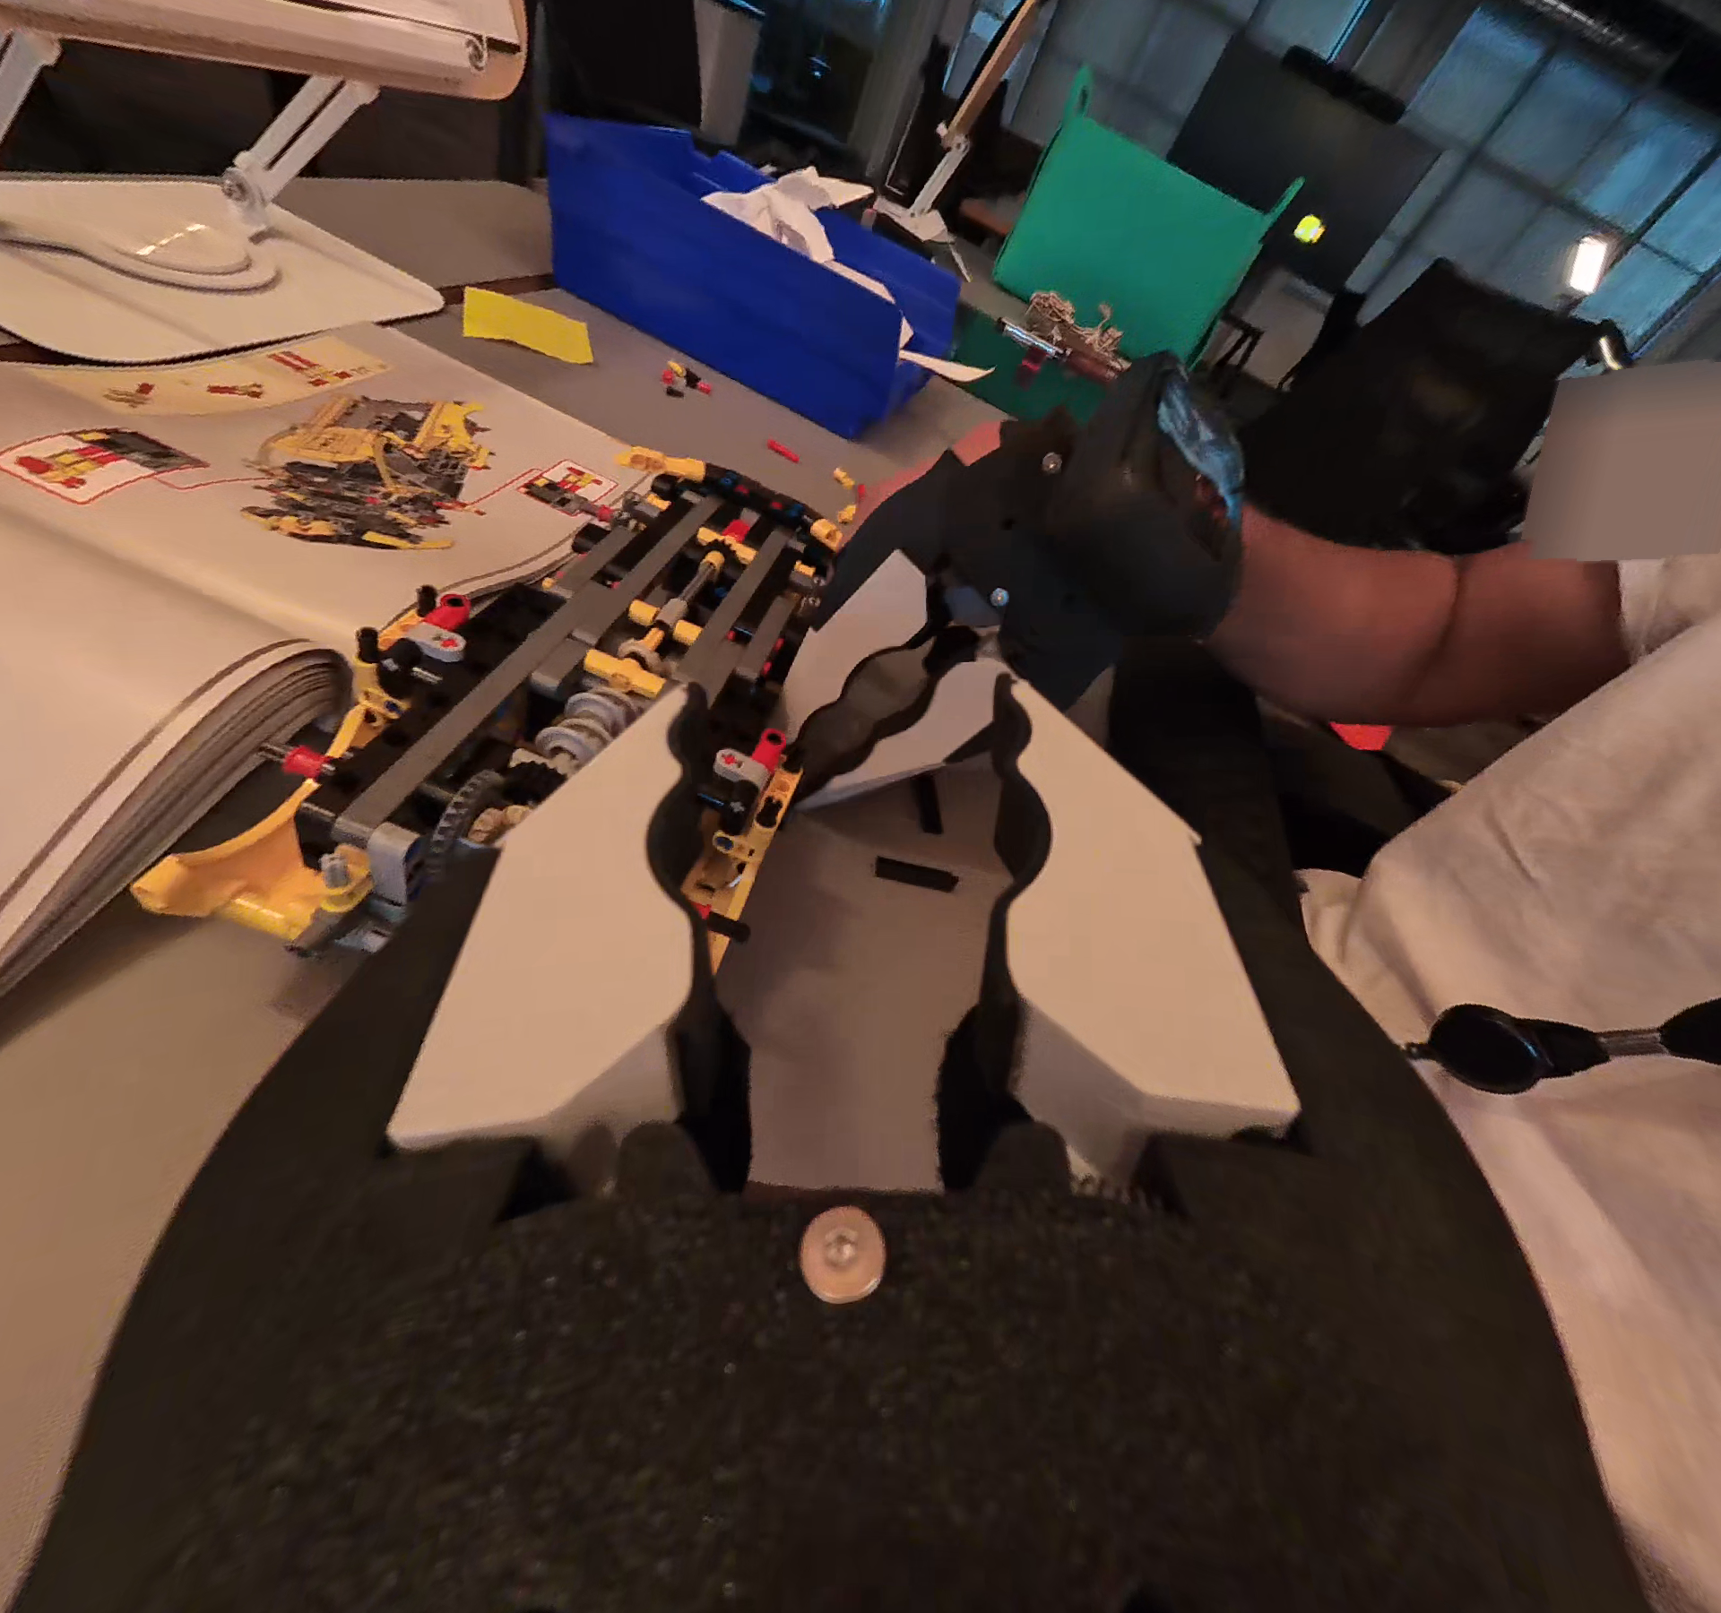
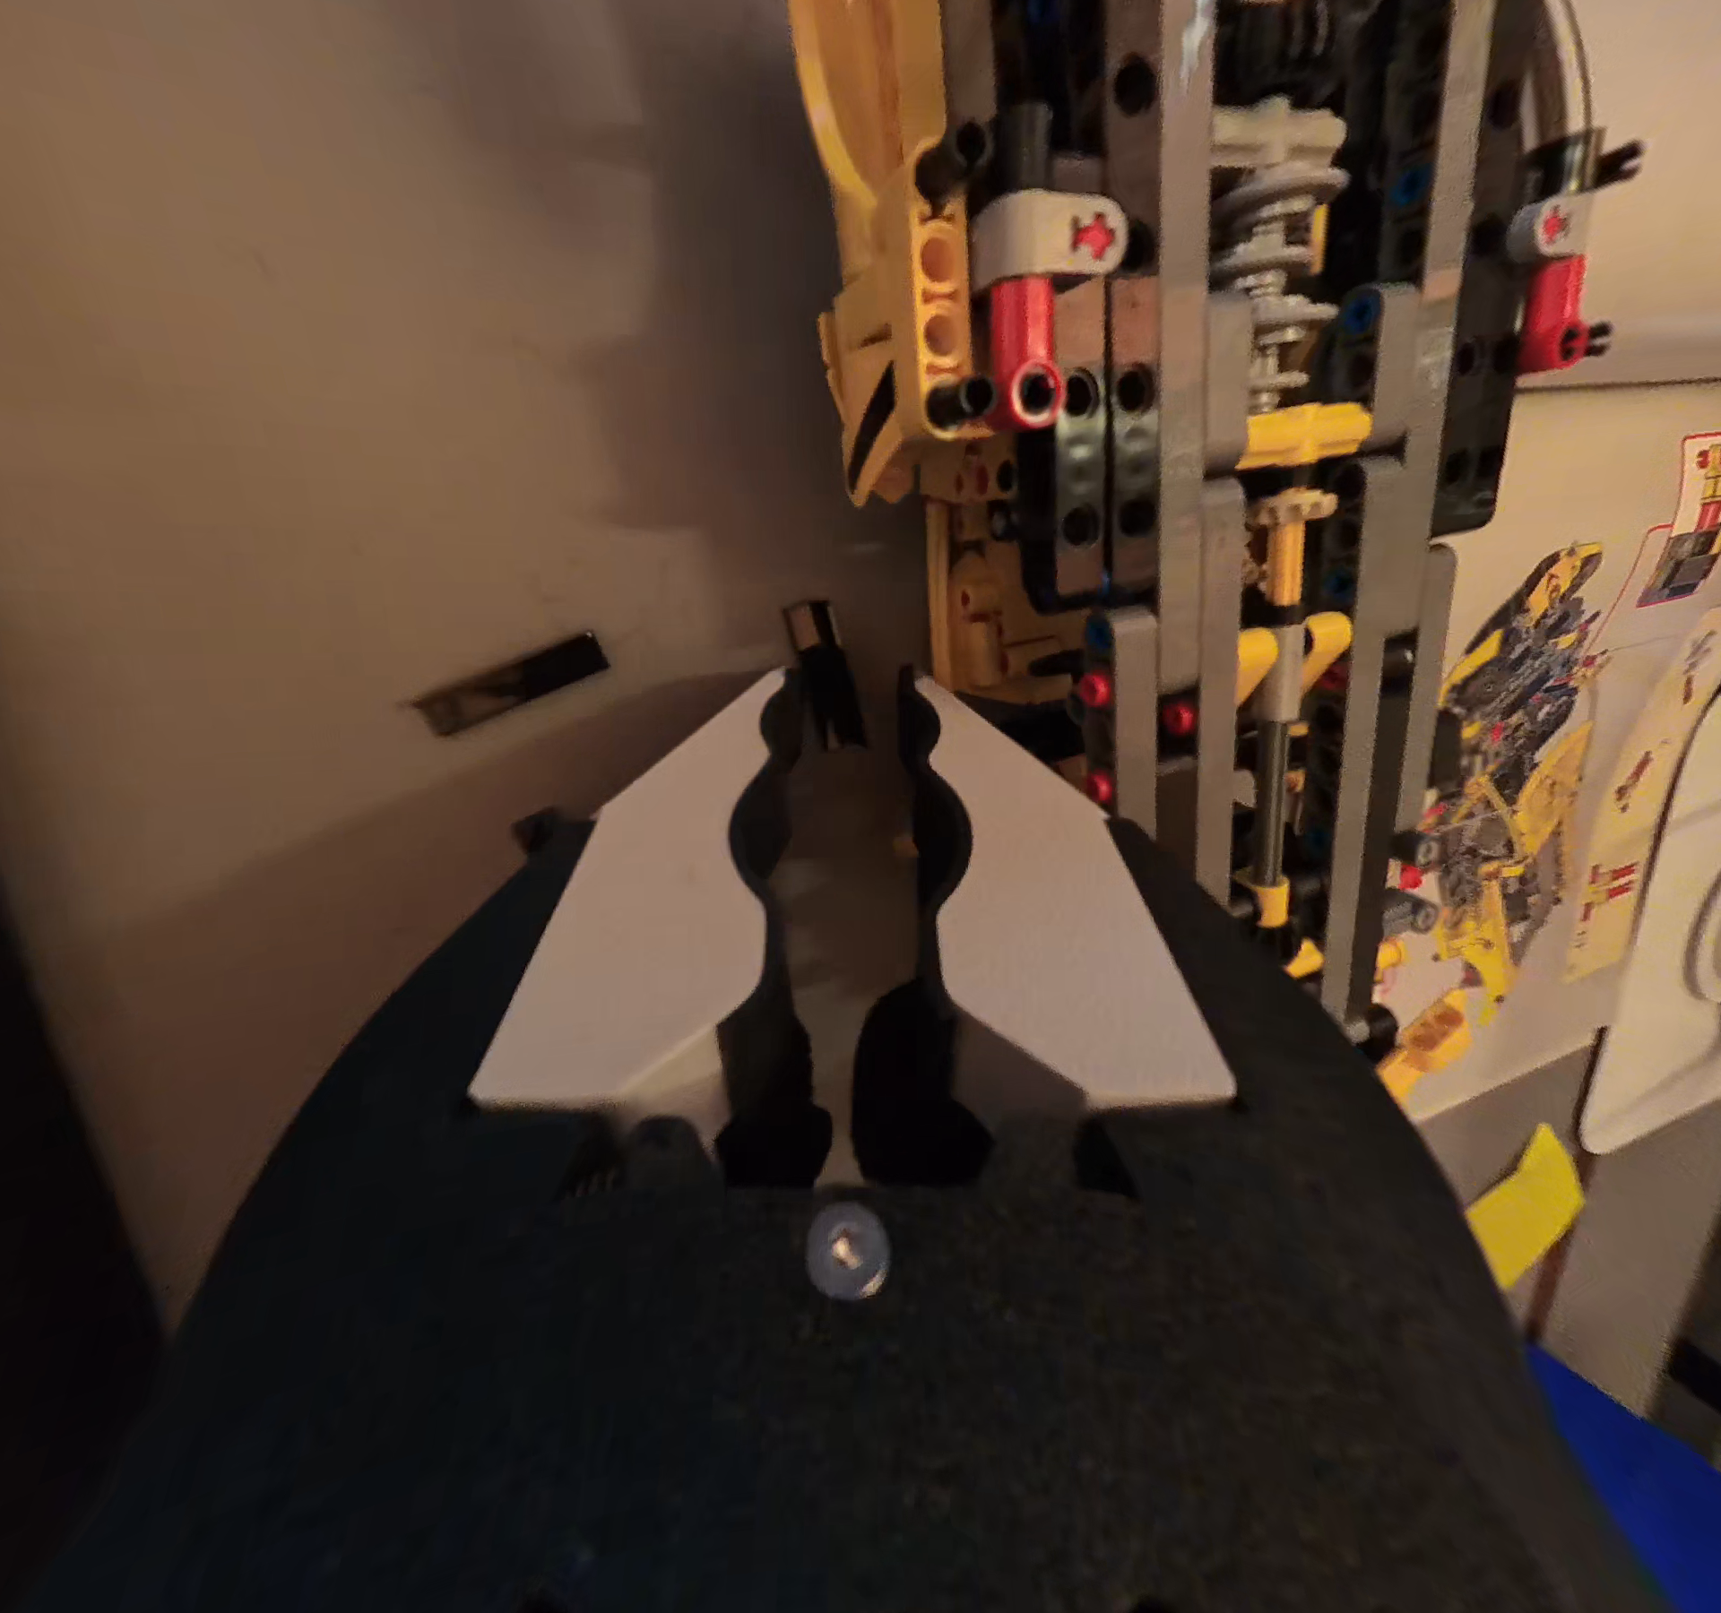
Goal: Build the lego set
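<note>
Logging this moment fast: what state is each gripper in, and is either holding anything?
Left gripper: open, holding nothing, its fingers by the lego model.
Right gripper: partly open, a small black pin at its tips; grip uncertain.

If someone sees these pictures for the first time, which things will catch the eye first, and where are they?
The yellow, black and grey lego model lies in the middle of the table, partly on the open instruction book. Behind it stands a bright blue bin with crumpled paper inside. In the right wrist view the right tongs have a small black piece between their tips, just left of the model.
</note>
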A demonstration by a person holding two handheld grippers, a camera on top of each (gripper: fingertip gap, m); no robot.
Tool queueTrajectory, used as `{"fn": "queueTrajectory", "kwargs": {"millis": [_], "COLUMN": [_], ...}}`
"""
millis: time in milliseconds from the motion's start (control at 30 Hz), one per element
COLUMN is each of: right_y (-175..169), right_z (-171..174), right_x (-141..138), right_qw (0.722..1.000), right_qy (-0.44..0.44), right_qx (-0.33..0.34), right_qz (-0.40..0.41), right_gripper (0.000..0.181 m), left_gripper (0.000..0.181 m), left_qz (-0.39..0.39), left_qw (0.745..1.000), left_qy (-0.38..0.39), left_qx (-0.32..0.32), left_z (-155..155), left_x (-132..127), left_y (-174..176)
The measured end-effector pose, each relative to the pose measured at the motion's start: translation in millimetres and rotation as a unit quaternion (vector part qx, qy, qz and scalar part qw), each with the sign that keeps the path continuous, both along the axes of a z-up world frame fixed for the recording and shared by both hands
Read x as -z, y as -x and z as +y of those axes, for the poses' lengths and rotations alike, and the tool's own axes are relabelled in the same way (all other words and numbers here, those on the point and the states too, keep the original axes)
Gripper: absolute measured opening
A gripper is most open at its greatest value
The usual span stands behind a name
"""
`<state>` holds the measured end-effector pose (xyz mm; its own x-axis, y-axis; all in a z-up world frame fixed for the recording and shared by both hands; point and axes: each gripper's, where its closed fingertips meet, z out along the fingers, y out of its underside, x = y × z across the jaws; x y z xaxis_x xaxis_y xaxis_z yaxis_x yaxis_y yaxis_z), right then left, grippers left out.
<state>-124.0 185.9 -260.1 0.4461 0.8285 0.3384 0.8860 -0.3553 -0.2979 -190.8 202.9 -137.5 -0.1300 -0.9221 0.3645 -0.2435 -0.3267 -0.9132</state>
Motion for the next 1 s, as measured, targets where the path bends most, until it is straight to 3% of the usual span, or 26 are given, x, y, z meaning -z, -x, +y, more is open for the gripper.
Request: {"fn": "queueTrajectory", "kwargs": {"millis": [200, 333, 467, 567, 633, 700, 767, 900, 1000], "right_y": [-3, 9, 31, 41, 38, 38, 37, 31, 30], "right_z": [7, -4, -26, -50, -64, -71, -76, -86, -89], "right_x": [-7, -43, -102, -156, -175, -175, -180, -193, -196], "right_qw": [0.998, 0.990, 0.926, 0.831, 0.787, 0.781, 0.765, 0.721, 0.701], "right_qy": [-0.052, -0.086, -0.141, -0.225, -0.297, -0.322, -0.339, -0.327, -0.307], "right_qx": [-0.021, 0.004, 0.001, -0.054, -0.084, -0.097, -0.107, -0.121, -0.124], "right_qz": [-0.038, 0.113, 0.351, 0.506, 0.534, 0.526, 0.536, 0.598, 0.631], "right_gripper": [0.000, 0.000, 0.000, 0.000, 0.000, 0.000, 0.000, 0.000, 0.000], "left_gripper": [0.061, 0.060, 0.053, 0.046, 0.041, 0.041, 0.041, 0.039, 0.031], "left_qz": [0.012, 0.048, 0.055, 0.012, -0.055, -0.108, -0.143, -0.137, -0.148], "left_qw": [1.000, 0.996, 0.994, 0.996, 0.998, 0.987, 0.974, 0.984, 0.982], "left_qy": [-0.018, -0.060, -0.092, -0.091, -0.019, 0.070, 0.089, -0.039, -0.068], "left_qx": [-0.012, -0.045, -0.035, -0.016, 0.023, 0.092, 0.150, 0.105, 0.093], "left_z": [0, -8, -41, -67, -84, -101, -117, -115, -116], "left_x": [4, 17, 26, 16, -8, -31, -44, -39, -52], "left_y": [1, 0, -12, -25, -30, -30, -26, -38, -42]}}
